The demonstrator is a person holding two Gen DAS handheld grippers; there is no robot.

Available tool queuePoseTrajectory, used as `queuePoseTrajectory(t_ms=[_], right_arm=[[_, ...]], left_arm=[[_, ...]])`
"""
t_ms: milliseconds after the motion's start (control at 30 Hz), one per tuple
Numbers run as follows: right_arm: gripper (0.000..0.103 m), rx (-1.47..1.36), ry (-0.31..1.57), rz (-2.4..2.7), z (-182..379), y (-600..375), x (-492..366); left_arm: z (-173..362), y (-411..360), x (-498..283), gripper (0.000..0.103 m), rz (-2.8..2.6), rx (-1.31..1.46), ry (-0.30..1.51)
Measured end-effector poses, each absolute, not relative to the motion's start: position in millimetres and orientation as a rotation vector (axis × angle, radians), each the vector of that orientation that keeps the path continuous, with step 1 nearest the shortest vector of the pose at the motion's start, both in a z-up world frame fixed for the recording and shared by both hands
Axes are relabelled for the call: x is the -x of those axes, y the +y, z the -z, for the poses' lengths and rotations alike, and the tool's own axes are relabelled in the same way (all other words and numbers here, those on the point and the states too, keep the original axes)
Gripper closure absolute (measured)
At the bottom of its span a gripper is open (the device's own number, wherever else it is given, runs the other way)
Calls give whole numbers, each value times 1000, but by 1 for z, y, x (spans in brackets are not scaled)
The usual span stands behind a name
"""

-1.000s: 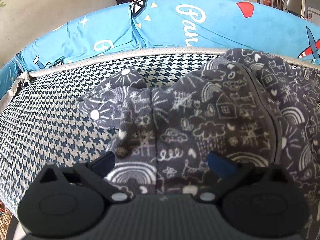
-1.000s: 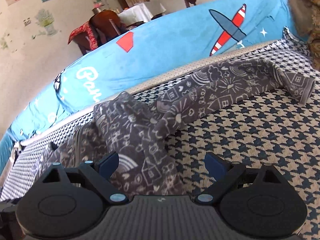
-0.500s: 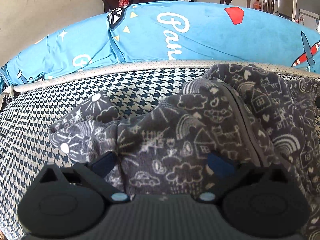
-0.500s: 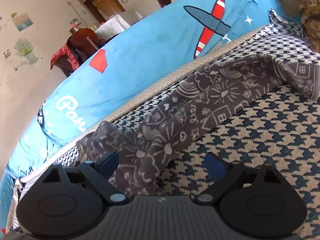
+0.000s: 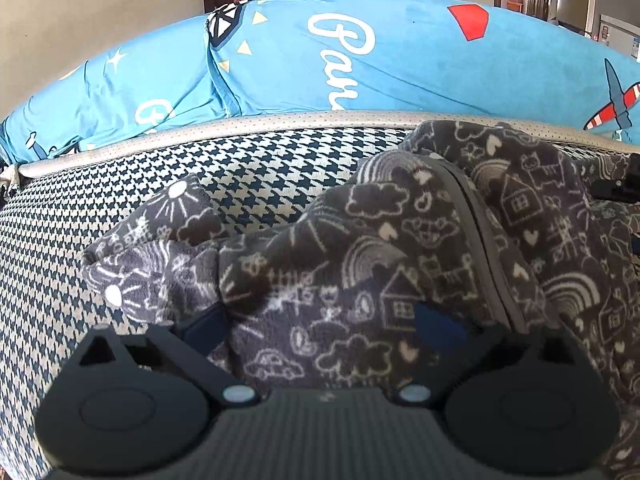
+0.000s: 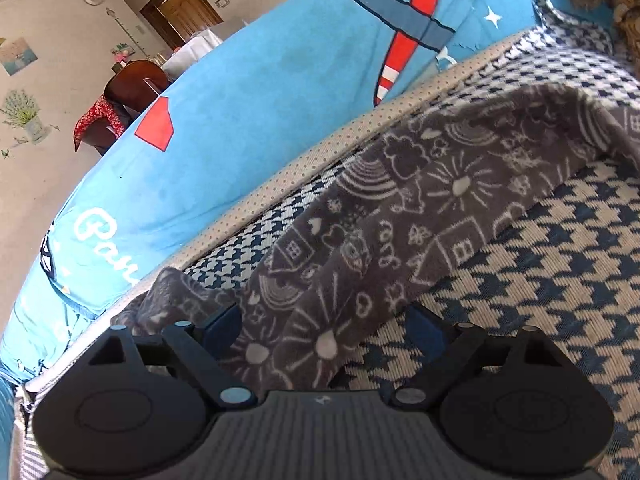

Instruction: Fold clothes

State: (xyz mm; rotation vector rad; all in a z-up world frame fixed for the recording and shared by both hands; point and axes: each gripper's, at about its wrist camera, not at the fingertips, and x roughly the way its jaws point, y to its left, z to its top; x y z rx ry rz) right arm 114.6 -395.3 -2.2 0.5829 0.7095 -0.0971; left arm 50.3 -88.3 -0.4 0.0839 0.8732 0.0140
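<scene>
Grey doodle-print fleece garment lies bunched on the houndstooth cushion, w/ the blue cartoon cover behind. Left gripper: jaws spread wide, fleece between them. Right gripper: jaws also apart, over a sleeve (stretched toward the far right).

Black ribbed tongs, 2 blue-padded fingers, silver pivot screws.

Grey garment: soft, napped fleece cloth, matt, with white doodle print. Houndstooth cover: coarse woven cloth, edged by a dotted fabric band; blue cushion: smooth, matt cloth. Each hand-held gripper: matt black plastic, ribbed body.
</scene>
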Motion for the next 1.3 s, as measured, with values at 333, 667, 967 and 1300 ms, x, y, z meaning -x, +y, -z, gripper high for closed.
queuePoseTrajectory(t_ms=[333,667,967,1300], right_arm=[[87,-531,706,81,7,-387,-124],[92,-471,552,217,-42,-396,-89],[93,-408,519,415,-67,-431,-31],[86,-400,630,464,-57,-465,2]], left_arm=[[1,-88,-50,0,-3,-71,889],[-2,-89,-48,0,16,-67,869],[-10,-99,-40,0,77,-69,813],[-11,-111,-31,0,149,-101,786]])
